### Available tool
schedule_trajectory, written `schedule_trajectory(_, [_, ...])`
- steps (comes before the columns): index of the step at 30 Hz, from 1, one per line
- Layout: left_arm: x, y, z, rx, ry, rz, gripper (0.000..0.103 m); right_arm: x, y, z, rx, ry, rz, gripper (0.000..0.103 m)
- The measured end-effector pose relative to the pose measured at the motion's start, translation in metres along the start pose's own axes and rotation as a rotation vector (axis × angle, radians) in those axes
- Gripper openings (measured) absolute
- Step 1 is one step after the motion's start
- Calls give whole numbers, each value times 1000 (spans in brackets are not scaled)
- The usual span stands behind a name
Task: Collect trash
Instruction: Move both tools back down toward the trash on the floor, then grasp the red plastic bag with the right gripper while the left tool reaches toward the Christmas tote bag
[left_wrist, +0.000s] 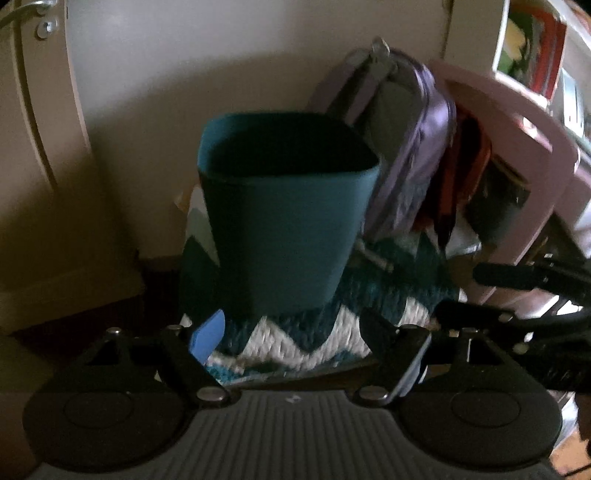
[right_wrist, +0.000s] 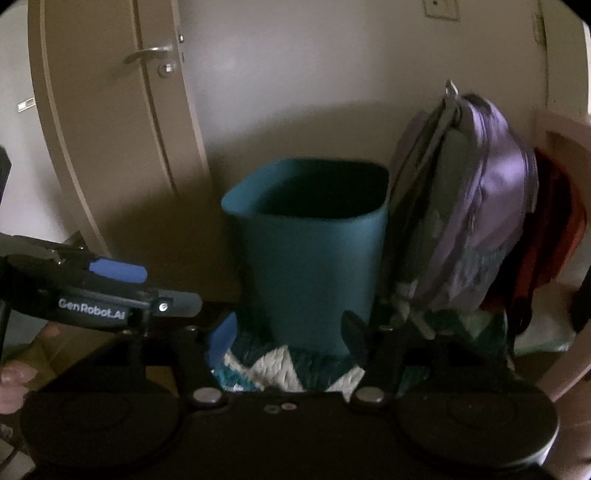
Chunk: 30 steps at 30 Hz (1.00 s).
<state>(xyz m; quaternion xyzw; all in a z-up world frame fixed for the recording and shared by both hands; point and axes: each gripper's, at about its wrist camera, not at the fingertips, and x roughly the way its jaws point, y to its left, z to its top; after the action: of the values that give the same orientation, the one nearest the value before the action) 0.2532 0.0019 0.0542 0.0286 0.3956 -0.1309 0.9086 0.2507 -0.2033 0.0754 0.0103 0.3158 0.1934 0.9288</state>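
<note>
While beside bin (right_wrist: 310, 254), "GenRobot.AI" tongs (right_wrist: 147, 291).

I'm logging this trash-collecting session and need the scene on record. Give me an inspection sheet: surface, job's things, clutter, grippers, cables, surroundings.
Surface: zigzag rug, teal and white, on a dark floor.
Job's things: teal bin upright on the rug, inside too dark to read; no trash seen.
Clutter: purple backpack leaning at the bin's right; red fabric behind it.
Grippers: left gripper open, nothing between its fingers; right gripper open, empty too; both face the bin.
Cables: nothing seen.
Surroundings: door with lever handle at left, pale wall behind, pink furniture at right.
</note>
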Motion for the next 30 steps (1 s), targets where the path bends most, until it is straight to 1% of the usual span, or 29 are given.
schedule_trajectory(1, [1, 0, -8, 7, 7, 4, 80, 0, -1, -8, 4, 7, 2, 63])
schedule_trajectory(4, [4, 0, -29, 16, 30, 1, 80, 2, -3, -34, 26, 35, 17, 69])
schedule_trajectory(9, [16, -3, -65, 63, 71, 19, 80, 17, -5, -79, 23, 98, 20, 76])
schedule_trajectory(15, [45, 1, -102, 85, 154, -6, 80, 43, -8, -130, 36, 182, 31, 85])
schedule_trajectory(19, [77, 11, -124, 82, 229, -40, 82, 67, -10, -159, 43, 250, 35, 90])
schedule_trajectory(23, [111, 22, -144, 83, 306, -61, 83, 97, -16, -187, 75, 316, 31, 91])
schedule_trajectory(26, [136, 33, -154, 87, 346, -79, 83, 122, -21, -208, 91, 362, 32, 92])
schedule_trajectory(30, [177, 48, -167, 115, 392, -93, 83, 158, -22, -237, 96, 448, 44, 92])
